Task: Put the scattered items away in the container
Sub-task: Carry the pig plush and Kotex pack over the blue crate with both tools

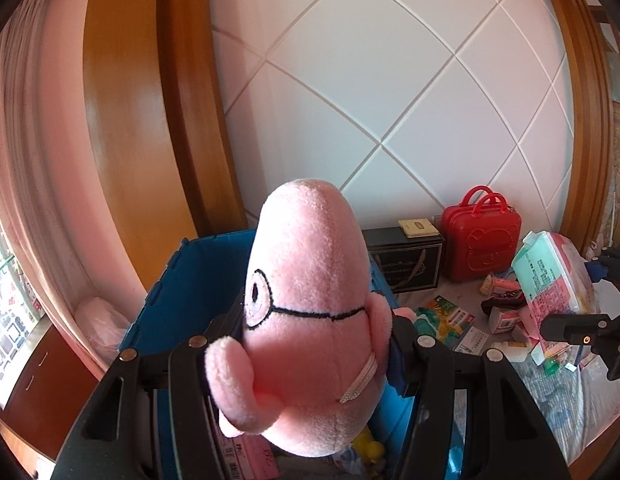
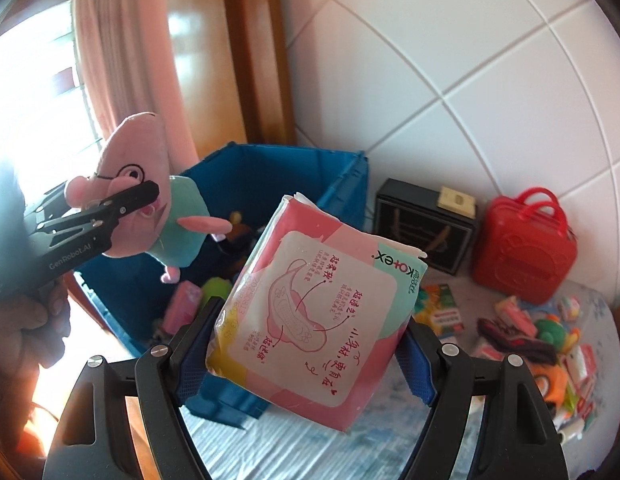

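My left gripper (image 1: 306, 344) is shut on a pink pig plush toy (image 1: 306, 304) and holds it above the blue crate (image 1: 190, 280). The right wrist view shows that gripper (image 2: 146, 196) gripping the plush (image 2: 138, 160) over the crate (image 2: 278, 176). My right gripper (image 2: 306, 344) is shut on a pink and mint pad packet (image 2: 314, 300), held in the air beside the crate's right wall. The packet also shows in the left wrist view (image 1: 554, 276) with the right gripper (image 1: 570, 300). The crate holds several small items.
A red toy suitcase (image 2: 526, 248) and a black box (image 2: 426, 228) stand against the white tiled wall. Several small packets and toys (image 2: 538, 336) lie scattered on the bedsheet at right. A wooden frame and a pink curtain (image 2: 122, 60) are at left.
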Motion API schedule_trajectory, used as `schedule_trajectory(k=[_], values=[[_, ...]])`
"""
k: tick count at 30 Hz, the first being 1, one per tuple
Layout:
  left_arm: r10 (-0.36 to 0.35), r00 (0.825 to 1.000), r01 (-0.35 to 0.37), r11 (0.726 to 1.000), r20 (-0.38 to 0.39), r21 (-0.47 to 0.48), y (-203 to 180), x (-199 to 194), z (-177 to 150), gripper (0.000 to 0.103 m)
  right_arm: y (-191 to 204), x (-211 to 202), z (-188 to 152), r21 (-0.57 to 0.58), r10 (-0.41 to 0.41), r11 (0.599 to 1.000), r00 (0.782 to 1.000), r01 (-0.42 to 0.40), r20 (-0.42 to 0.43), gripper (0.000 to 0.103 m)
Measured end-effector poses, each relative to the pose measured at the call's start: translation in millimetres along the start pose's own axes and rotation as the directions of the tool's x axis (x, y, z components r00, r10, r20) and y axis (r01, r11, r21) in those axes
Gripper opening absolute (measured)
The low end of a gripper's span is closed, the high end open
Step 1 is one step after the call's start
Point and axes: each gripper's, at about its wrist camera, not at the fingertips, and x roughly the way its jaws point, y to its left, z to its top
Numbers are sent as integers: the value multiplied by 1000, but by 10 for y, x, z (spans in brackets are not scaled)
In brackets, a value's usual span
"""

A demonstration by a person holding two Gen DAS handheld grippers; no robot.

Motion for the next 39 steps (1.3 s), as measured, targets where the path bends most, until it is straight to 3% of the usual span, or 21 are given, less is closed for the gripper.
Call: schedule_trajectory(k=[20, 39], values=[[92, 995, -94, 994, -46, -50, 1115, 265, -316, 56, 1069, 847, 446, -83, 138, 987, 990, -140, -31, 79], [79, 996, -81, 996, -42, -47, 1438, 516, -231, 56, 1389, 1277, 643, -94, 155, 983, 986, -160, -59, 79]])
